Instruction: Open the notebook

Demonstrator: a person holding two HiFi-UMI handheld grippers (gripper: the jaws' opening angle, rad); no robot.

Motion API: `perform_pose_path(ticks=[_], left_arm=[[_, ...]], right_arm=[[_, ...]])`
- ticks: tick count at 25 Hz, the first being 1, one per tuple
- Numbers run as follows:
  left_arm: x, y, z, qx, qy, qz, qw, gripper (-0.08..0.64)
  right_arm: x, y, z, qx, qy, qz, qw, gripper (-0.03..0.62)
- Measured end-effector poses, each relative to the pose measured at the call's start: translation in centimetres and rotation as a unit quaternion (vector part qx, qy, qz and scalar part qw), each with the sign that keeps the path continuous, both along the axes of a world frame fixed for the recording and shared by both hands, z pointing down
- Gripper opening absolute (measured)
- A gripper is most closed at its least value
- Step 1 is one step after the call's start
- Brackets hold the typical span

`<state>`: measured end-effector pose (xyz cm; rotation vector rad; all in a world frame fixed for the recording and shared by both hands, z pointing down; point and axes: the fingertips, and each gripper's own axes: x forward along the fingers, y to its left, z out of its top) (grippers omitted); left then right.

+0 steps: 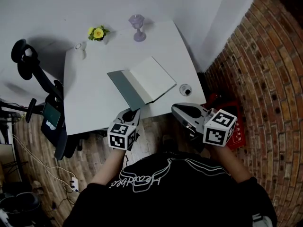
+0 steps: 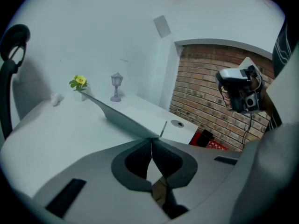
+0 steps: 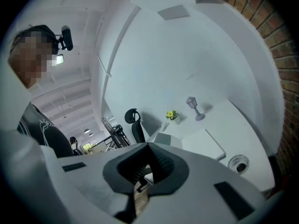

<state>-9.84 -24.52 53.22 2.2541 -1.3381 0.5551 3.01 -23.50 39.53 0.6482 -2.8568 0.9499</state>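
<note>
script on black shirt [image 1: 142, 181], not legible

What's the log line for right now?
notebook cover: lifted | left hand-held gripper: shut on notebook cover | right hand-held gripper: shut, empty

notebook [image 1: 142, 85]: grey cover, white pages | table [image 1: 90, 91]: white | flower [image 1: 98, 32]: yellow | wall [image 1: 265, 65]: red brick

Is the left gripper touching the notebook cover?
Touching. The left gripper view shows it: the left gripper has its jaws shut on the near corner of the notebook cover, which slants up from the jaws.
</note>
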Motion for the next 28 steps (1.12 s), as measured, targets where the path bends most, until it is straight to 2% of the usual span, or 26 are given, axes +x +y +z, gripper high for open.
perform_pose_path(ticks=[7, 12, 19, 24, 28], left_arm=[[-1.7, 1.3, 1.5, -0.015, 0.008, -0.014, 0.9997, 0.034], [-2.8, 2.5, 2.9, -0.03, -0.016, -0.014, 0.9993, 0.034], [-4.6, 4.5, 4.9, -0.057, -0.025, -0.018, 0.9979, 0.034], [-5.7, 5.5, 5.4, -0.058, -0.034, -0.015, 0.9976, 0.034], [-6.3, 6.6, 5.1, -0.054, -0.037, -0.011, 0.9978, 0.034]], right_arm=[[-0.3, 1.1, 0.8, -0.01, 0.002, 0.007, 1.0, 0.0], [-0.7, 2.4, 1.5, -0.019, 0.006, 0.008, 1.0, 0.0], [-1.7, 4.4, 2.5, -0.031, 0.002, 0.011, 0.999, 0.0], [-2.9, 6.6, 3.8, -0.042, 0.003, 0.007, 0.999, 0.0], [-3.0, 8.1, 4.0, -0.03, 0.012, 0.007, 0.999, 0.0]])
